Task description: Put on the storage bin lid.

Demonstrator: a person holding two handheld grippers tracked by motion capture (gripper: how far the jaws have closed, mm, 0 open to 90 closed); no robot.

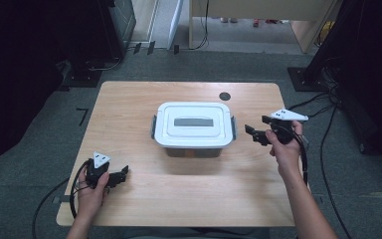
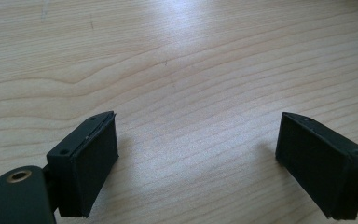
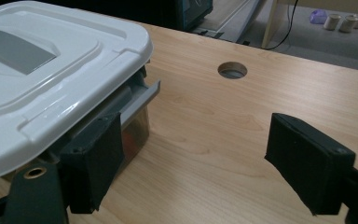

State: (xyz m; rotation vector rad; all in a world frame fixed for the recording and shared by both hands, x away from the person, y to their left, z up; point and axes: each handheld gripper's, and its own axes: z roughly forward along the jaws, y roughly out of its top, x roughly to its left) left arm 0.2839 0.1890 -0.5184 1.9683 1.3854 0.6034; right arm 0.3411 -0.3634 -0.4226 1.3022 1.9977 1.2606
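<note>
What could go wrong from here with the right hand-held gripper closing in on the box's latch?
1. The right hand-held gripper is open beside the storage box, one jaw close under the lid's edge near the grey latch; it may catch the lid rather than the latch.
2. The left hand-held gripper rests away from the box, so a one-sided pull might slide it.

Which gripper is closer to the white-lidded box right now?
Right. The right gripper sits just off the box by its right-end latch; the left gripper is low over the table's near-left area, well away.
</note>
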